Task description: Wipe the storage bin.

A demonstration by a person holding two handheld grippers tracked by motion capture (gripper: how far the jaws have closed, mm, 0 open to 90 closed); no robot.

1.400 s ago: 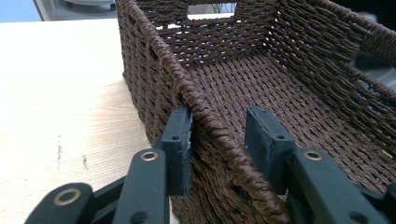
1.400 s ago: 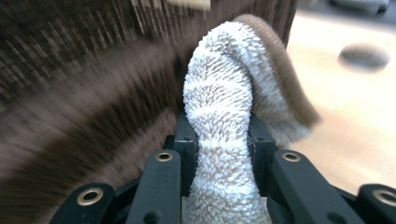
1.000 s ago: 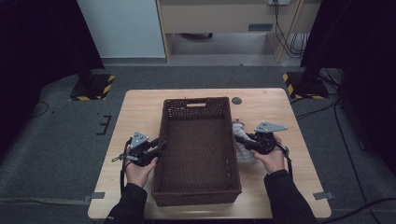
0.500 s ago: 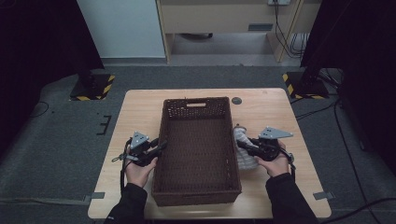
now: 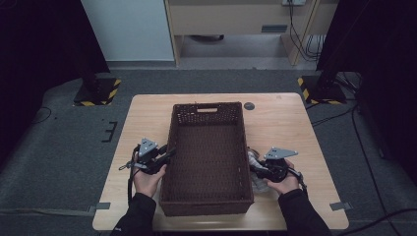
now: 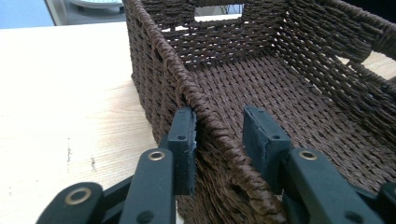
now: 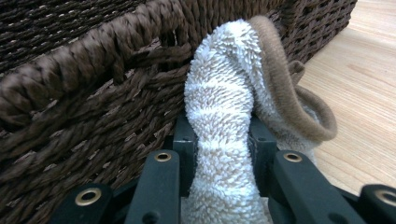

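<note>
Grey carpet floor, dark stands at both sides; pale wooden table (image 5: 147, 118) in the middle, smooth, rectangular.

High view: brown woven basket (image 5: 208, 157) sits lengthwise at table centre, rectangular, tall walls, slot handle in the far end. Nothing inside it. Small dark round disc (image 5: 249, 105) on the table just off the basket's far right corner. Left claw (image 5: 164, 156) at the basket's left wall, held by the left hand (image 5: 146, 177). Right claw (image 5: 254, 168) just outside the basket's right wall, in the right hand (image 5: 282, 183), with a whitish sock (image 5: 256, 178) at its tip.

Left gripper view: left claw (image 6: 219, 140) straddles the basket (image 6: 280, 88) rim, one jaw outside, one inside. Jaws have just been closing; outer pad against the twisted rope rim, inner pad with a small gap. Narrow, not yet clamped. Weave coarse, ribbed.

Right gripper view: right claw (image 7: 223, 140) pinches the sock (image 7: 224, 116), pads pressed into both sides. Sock fluffy, terry-like, cream with faint stripes, tan ribbed cuff folded to the right. It stands against the basket (image 7: 93, 84) outer wall, outside the basket, above the table (image 7: 364, 84).
</note>
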